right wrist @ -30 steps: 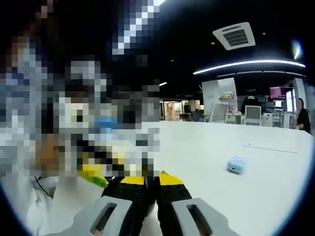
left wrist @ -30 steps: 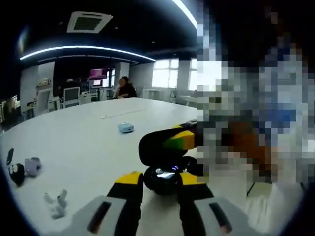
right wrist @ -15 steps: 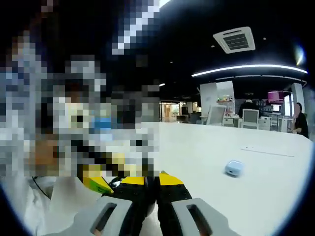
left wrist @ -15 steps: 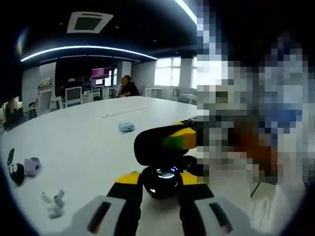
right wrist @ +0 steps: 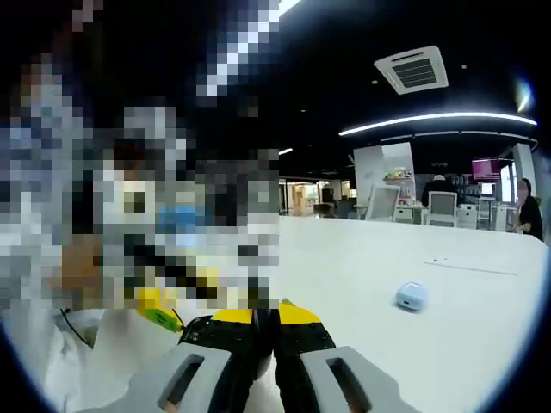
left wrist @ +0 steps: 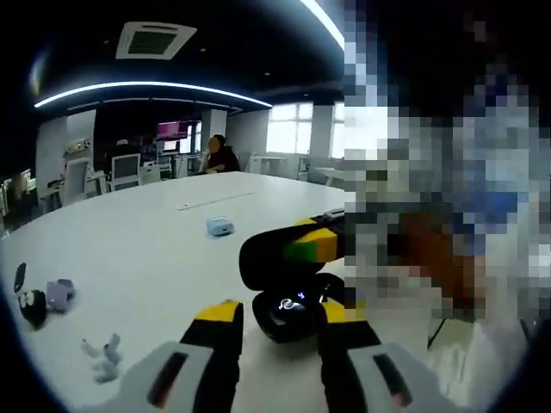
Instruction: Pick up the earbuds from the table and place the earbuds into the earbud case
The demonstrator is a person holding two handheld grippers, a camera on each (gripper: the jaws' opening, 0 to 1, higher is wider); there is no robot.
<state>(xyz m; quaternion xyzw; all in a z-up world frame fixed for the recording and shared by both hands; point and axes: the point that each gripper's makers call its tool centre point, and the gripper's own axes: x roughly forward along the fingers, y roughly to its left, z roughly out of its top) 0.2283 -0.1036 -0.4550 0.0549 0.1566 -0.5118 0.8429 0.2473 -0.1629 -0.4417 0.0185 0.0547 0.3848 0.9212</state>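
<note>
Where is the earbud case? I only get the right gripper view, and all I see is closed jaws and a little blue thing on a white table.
Observer: The left gripper view shows a black earbud case, small lights glowing on it, sitting between the spread jaws of the left gripper.
Operator: Anything else I'm missing?
Observer: Yes, small white pieces lie toward that view's lower left.
Operator: And beyond those?
Observer: A purple item sits beside a black one, near the table edge.

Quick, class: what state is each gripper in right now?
Left gripper: open, jaws either side of the black earbud case.
Right gripper: shut; contents cannot be told.
</note>
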